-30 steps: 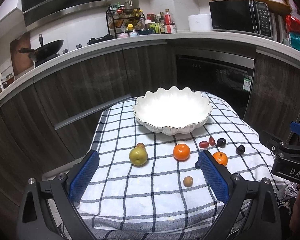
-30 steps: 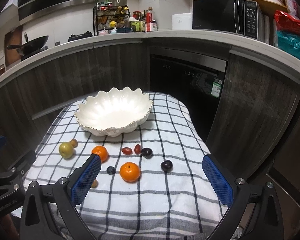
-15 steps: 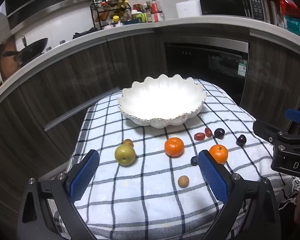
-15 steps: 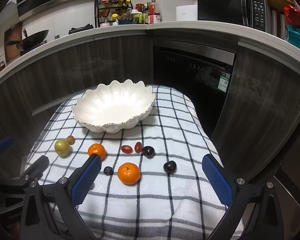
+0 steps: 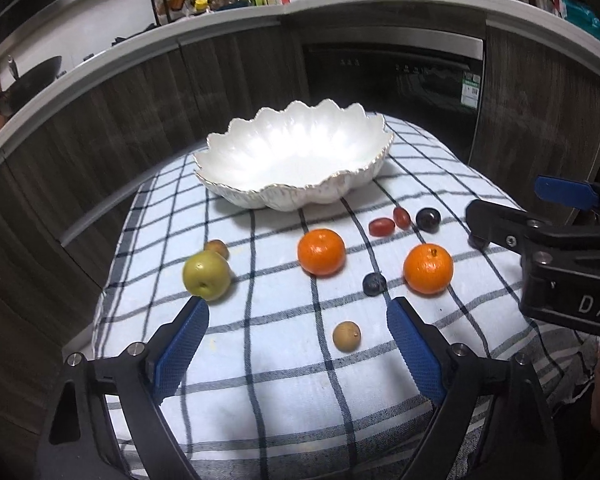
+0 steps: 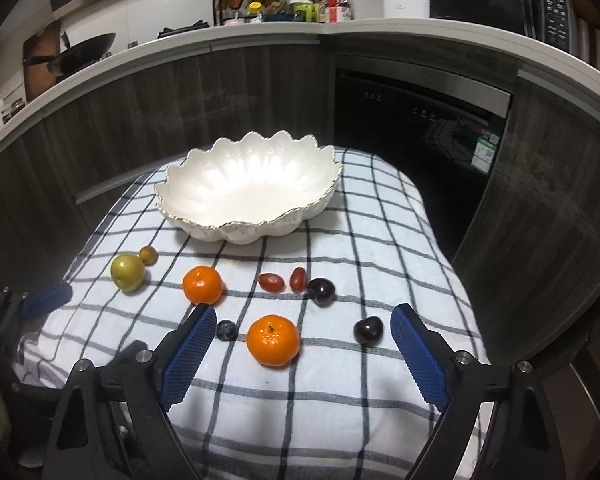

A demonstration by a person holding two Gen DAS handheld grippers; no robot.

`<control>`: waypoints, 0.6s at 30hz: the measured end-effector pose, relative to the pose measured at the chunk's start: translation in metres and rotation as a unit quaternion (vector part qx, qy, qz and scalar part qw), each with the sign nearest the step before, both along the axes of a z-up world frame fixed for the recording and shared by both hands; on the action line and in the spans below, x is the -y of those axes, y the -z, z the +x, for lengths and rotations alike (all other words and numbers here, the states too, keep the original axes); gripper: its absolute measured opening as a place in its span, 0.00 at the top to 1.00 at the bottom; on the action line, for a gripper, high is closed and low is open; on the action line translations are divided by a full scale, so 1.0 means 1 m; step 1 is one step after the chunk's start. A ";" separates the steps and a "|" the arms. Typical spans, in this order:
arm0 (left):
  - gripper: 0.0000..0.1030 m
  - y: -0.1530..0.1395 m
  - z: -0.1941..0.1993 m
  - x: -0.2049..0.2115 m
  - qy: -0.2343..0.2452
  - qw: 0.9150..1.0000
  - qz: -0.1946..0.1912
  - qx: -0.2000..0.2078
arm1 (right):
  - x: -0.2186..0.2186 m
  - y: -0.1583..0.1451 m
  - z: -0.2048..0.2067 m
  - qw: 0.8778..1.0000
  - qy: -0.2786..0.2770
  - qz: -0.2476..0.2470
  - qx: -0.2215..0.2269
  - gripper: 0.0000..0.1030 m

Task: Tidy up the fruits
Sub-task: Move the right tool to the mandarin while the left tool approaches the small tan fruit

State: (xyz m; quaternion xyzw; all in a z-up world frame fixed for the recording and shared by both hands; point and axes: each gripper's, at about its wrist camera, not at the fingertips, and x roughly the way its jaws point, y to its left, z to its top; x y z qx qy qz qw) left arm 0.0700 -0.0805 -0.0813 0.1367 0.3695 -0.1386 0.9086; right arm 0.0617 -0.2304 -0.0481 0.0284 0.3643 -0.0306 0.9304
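Sitting empty, the bowl (image 5: 291, 160); both grippers, left (image 5: 297, 336) and right (image 6: 302, 344), narrowing, gripping nothing; tan fruit (image 5: 346, 336) only in left view.

Both cameras ride low and close over the near edge of the cloth-covered worktop (image 5: 283, 380), each tilted down along its own blue-padded fingers toward the scalloped white bowl (image 5: 295, 160) at the far edge and the kitchen counter (image 6: 340, 30) beyond. The left wrist view sits nearer the worktop's near left corner, the right wrist view nearer its near right corner. They share the bowl, the scattered fruit and the checked cloth, and each catches the other tool at its side edge.
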 end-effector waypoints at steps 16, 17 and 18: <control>0.20 0.032 0.017 0.010 0.011 0.999 0.004 -0.042 | 0.000 0.036 0.026 0.998 -0.014 0.017 -0.051 0.20; 0.23 0.033 0.017 0.010 0.011 0.999 0.003 -0.045 | 0.000 0.038 0.028 0.998 -0.014 0.018 -0.054 0.20; 0.25 0.036 0.019 0.010 0.011 0.999 0.002 -0.052 | -0.001 0.040 0.029 0.998 -0.015 0.018 -0.056 0.20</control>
